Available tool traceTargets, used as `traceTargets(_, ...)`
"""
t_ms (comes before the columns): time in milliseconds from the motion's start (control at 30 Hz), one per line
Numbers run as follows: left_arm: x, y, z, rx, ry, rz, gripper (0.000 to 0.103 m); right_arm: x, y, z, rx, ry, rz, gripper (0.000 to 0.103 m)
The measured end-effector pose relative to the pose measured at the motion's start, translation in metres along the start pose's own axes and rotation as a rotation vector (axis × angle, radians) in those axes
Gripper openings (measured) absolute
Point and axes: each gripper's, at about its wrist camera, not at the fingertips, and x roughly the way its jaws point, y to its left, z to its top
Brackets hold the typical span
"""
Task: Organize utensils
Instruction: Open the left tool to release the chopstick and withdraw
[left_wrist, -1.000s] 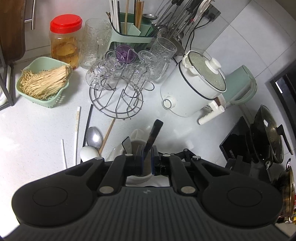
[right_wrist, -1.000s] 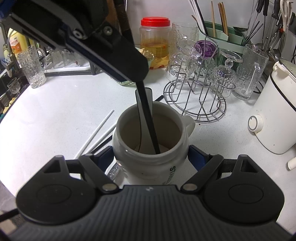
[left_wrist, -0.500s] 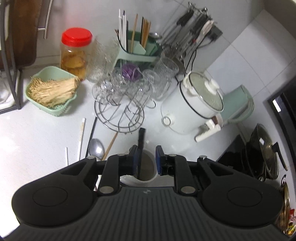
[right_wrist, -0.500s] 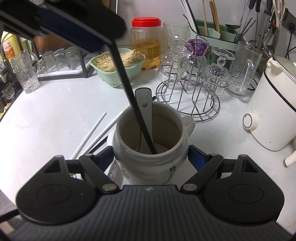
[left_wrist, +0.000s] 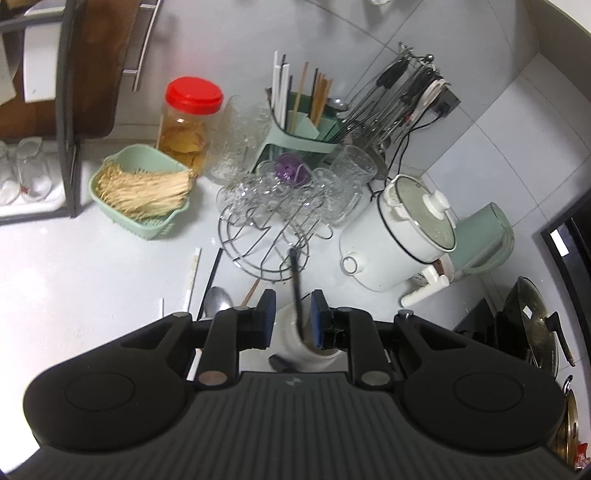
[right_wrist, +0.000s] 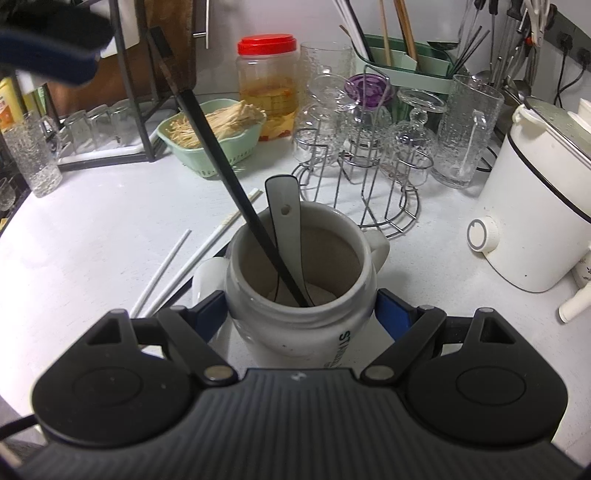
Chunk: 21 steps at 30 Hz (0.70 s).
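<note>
- Your left gripper (left_wrist: 291, 314) has let go: its blue pads stand apart on either side of the black chopstick (left_wrist: 296, 288) and neither presses on it. Lift clear straight along the stick's lean, so a pad does not catch it and tip it out.
- On the counter to the left of the jar, the loose pieces wait: two white chopsticks (right_wrist: 173, 264), a metal spoon (left_wrist: 218, 300) and a wooden chopstick (left_wrist: 252, 291). I would take the white pair next, since they lie nearest, and grip each towards its thick end.
- The white ceramic jar (right_wrist: 303, 280) sits on the counter with the black chopstick leaning to its left rim and the grey spoon (right_wrist: 286, 221) upright behind it. Drop new pieces into the open right half of the mouth.
- Your right gripper (right_wrist: 303, 314) is clamped on the jar, a blue pad against each side. Hold it steady and level; it is what keeps the jar from sliding while you feed it.
- Compared with a second ago, the left jaws were pinched on the black chopstick and are now parted, the left gripper has drawn up and away from the jar, and the right grip is unchanged.
</note>
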Motion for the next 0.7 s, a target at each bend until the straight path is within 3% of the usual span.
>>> traceTargets(367,0.032,0.02,-0.035,-0.018,0.049,0.021,0.022,-0.006,-0.012,-0.006,0.027,0.002,-0.029,0.088)
traceTargets(500,0.046,0.029,-0.046,-0.003,0.074,0.056,0.035,-0.008,-0.017,-0.008,0.032,0.008,-0.035,0.088)
traceTargets(700,0.069,0.043,-0.057,-0.02,0.104,0.077,0.038,-0.012,-0.022,-0.013,0.027,0.01,-0.036,0.088)
